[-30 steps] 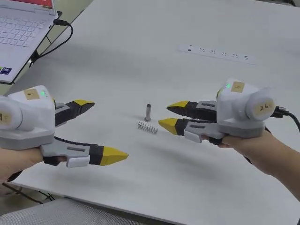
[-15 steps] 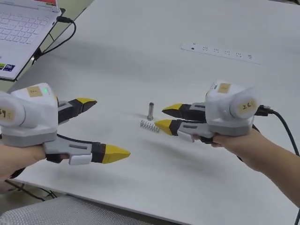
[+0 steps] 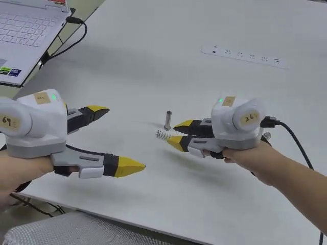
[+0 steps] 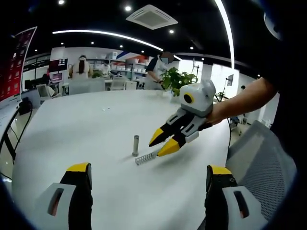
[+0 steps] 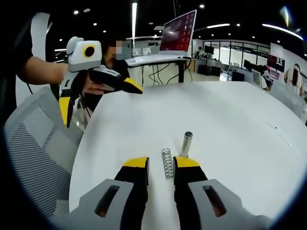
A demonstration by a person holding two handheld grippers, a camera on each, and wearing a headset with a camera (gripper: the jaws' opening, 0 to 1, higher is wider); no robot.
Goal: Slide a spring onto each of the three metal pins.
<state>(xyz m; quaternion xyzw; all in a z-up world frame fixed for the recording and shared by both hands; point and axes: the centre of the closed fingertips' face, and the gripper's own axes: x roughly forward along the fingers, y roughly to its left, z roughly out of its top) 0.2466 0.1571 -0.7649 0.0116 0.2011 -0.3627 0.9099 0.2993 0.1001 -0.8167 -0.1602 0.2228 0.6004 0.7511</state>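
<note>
On the white table (image 3: 153, 214) one metal pin (image 3: 167, 120) stands upright near the middle. Just on its near side a spring (image 3: 162, 135) lies flat.

The right gripper (image 3: 177, 133) comes in from the right, with its jaws held a narrow gap apart. In the right gripper view the near end of the spring sits in that gap, between the two yellow tips. The far end points away towards the pin, which stands just beyond the right-hand tip. Whether either tip touches the coil is hard to make out. In the head view the lower tip covers the spring's right end.

The left gripper (image 3: 113, 138) hovers at the near left, well apart from pin and spring, with its jaws spread wide and nothing between them. In the left gripper view the lower parts of its own jaws are cut off by the bottom edge.

At the far left a laptop (image 3: 25, 30) is cut off by the picture's edge, and a black cable (image 3: 71, 42) runs from its side. A white power strip (image 3: 248, 56) lies at the far right, its sockets too small to make out.
</note>
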